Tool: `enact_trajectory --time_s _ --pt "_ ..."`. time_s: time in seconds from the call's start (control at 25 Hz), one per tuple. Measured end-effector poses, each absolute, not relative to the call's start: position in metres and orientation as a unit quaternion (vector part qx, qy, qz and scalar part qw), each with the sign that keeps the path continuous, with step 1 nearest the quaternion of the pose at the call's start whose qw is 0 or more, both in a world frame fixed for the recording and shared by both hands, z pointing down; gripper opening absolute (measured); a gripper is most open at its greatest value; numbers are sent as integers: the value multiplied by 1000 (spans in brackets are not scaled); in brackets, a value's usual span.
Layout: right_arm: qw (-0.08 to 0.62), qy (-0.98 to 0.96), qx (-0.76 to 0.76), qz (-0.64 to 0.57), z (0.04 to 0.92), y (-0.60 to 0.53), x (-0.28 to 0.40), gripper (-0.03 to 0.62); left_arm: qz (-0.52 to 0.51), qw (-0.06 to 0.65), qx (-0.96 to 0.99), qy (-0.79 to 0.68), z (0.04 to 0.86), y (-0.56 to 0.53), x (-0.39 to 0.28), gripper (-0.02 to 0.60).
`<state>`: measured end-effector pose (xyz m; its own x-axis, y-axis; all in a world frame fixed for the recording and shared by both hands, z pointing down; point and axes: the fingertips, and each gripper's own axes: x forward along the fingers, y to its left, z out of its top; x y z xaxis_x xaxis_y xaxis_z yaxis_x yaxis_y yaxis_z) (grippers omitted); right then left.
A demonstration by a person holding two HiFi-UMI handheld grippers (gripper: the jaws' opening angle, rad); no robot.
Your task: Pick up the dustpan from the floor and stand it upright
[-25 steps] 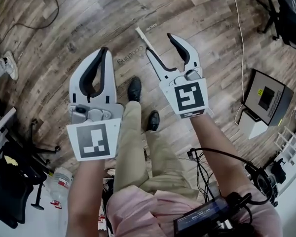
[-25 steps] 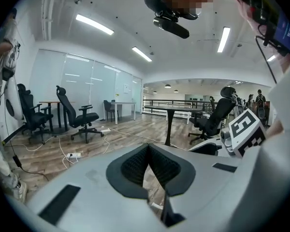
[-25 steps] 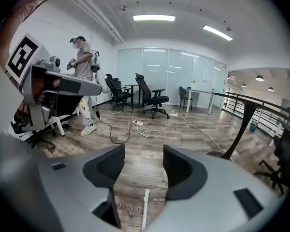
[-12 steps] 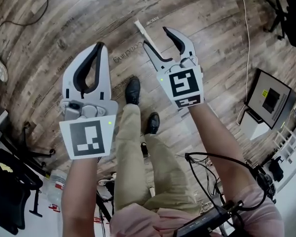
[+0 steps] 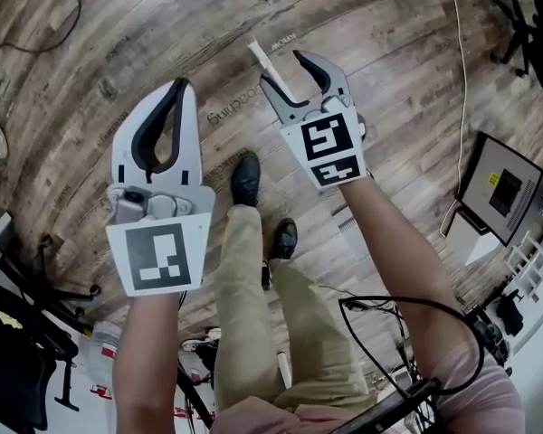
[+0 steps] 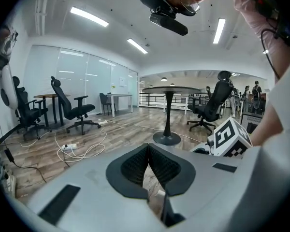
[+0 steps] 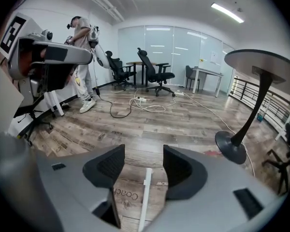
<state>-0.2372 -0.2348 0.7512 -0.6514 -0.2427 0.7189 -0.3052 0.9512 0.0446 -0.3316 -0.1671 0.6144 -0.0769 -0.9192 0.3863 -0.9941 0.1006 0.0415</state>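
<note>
A thin white rod [image 5: 262,61] lies on the wooden floor; no pan part of a dustpan shows in any view. My right gripper [image 5: 282,69] hangs open just above the rod's near end. In the right gripper view the rod [image 7: 143,197] lies on the floor in line with the gap of the open right gripper [image 7: 144,161], with nothing held. My left gripper [image 5: 183,87] is shut and empty, off to the left of the rod. In the left gripper view the left gripper [image 6: 148,149] has its pads touching at the tip.
The person's legs and black shoes [image 5: 245,177] stand below and between the grippers. A grey box [image 5: 507,193] sits at the right, with a cable [image 5: 460,80] running past it. A round table's pedestal base [image 7: 230,149], office chairs [image 7: 154,74] and another person [image 7: 83,57] are around.
My right gripper has moved forward and up the picture toward the white rod, staying open. The left gripper stays shut and has barely shifted.
</note>
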Motion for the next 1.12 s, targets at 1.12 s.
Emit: enact_trajectory --time_s 1.12 --pt "472 -872 125 45 911 -246 -235 238 130 169 665 -716 700 -170 -341 14"
